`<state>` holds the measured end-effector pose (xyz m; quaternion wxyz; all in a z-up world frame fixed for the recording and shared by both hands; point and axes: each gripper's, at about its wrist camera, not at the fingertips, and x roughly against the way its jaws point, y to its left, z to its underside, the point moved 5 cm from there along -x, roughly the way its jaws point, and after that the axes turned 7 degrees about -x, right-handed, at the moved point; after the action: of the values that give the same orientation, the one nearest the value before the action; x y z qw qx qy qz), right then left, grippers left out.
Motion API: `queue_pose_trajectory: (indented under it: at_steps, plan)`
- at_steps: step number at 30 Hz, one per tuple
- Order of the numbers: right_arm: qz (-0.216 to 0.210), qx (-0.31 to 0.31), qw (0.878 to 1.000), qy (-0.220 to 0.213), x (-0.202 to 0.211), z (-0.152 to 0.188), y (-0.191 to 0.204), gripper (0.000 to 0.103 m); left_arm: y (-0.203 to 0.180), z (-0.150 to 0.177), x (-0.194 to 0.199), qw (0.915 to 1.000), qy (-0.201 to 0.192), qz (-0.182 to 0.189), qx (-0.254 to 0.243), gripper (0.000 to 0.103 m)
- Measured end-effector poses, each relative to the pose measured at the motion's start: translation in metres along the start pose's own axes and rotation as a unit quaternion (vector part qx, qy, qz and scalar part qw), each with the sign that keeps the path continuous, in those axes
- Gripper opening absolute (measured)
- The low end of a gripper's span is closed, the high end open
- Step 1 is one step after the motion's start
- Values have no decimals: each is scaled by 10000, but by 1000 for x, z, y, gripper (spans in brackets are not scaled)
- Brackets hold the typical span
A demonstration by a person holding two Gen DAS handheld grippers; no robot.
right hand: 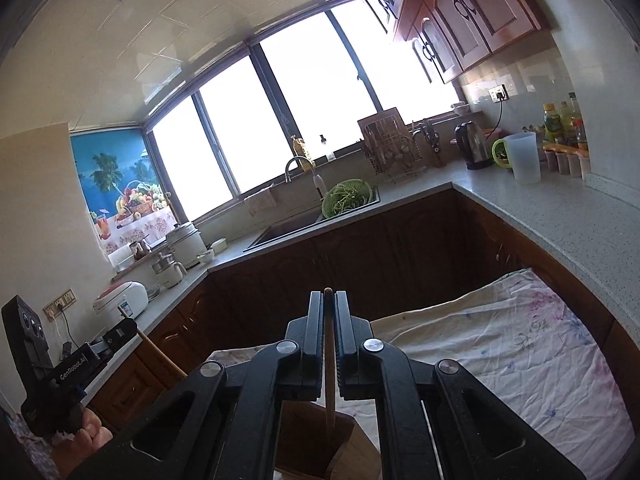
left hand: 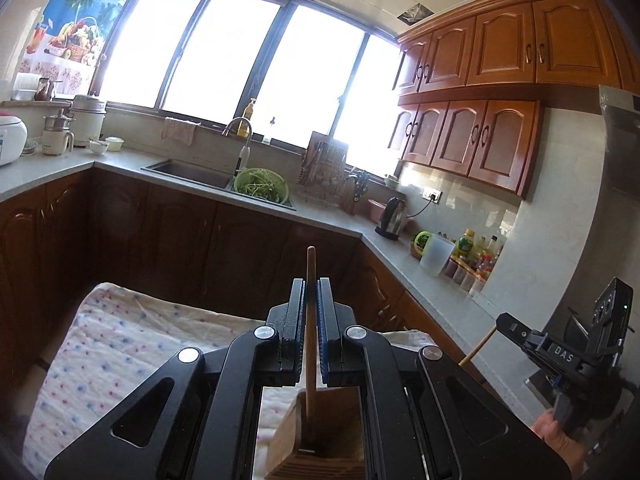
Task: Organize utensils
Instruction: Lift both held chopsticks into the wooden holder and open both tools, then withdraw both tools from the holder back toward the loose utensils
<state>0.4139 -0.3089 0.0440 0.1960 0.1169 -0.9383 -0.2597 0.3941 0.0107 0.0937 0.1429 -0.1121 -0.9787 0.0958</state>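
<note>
My left gripper (left hand: 311,286) is shut on a wooden utensil handle (left hand: 311,264) that stands upright, its lower end down inside a wooden holder box (left hand: 288,440). My right gripper (right hand: 328,298) is shut on another wooden utensil handle (right hand: 329,360), whose lower end reaches into the same wooden holder (right hand: 304,436). Each gripper shows in the other's view: the right one at the right edge (left hand: 516,330), the left one at the left edge (right hand: 124,330), each with its stick. What kind of utensils these are is hidden.
The holder stands on a table under a dotted white cloth (left hand: 112,340), also in the right wrist view (right hand: 500,340). Behind are dark cabinets, a grey L-shaped counter (left hand: 332,220), a sink with a green colander (left hand: 260,186), a kettle (left hand: 392,218), bottles and wall cupboards.
</note>
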Motion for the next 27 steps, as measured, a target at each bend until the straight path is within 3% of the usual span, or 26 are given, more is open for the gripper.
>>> queue_pose_trajectory:
  at_steps: [10,20,22,23,24,25,26,27]
  plan:
    - [24,-266,9996,108,-18,31,-19,5,2,48,-35,9990,439,-65,53,5]
    - [92,-292,9990,330,-22,29,-21,10,0,46,-36,9986,522,-101,-7,6]
    - [73,-312,9988,370,-22,30,-21,10,1,47,-36,9982,584,-140,-33,10]
    - [79,-322,9987,380,-22,30,-21,13,1,47,-36,9979,625,-178,-39,25]
    - [87,-333,9987,379,-21,30,-21,23,3,48,-36,9975,666,-256,-21,56]
    - [82,-354,9987,369,-20,30,-22,34,5,47,-33,9975,627,-317,12,67]
    - [68,-386,9986,350,-18,29,-23,65,7,47,-27,9979,539,-353,42,73]
    - [79,-412,9986,306,-15,28,-24,89,9,46,-23,9980,507,-362,52,73]
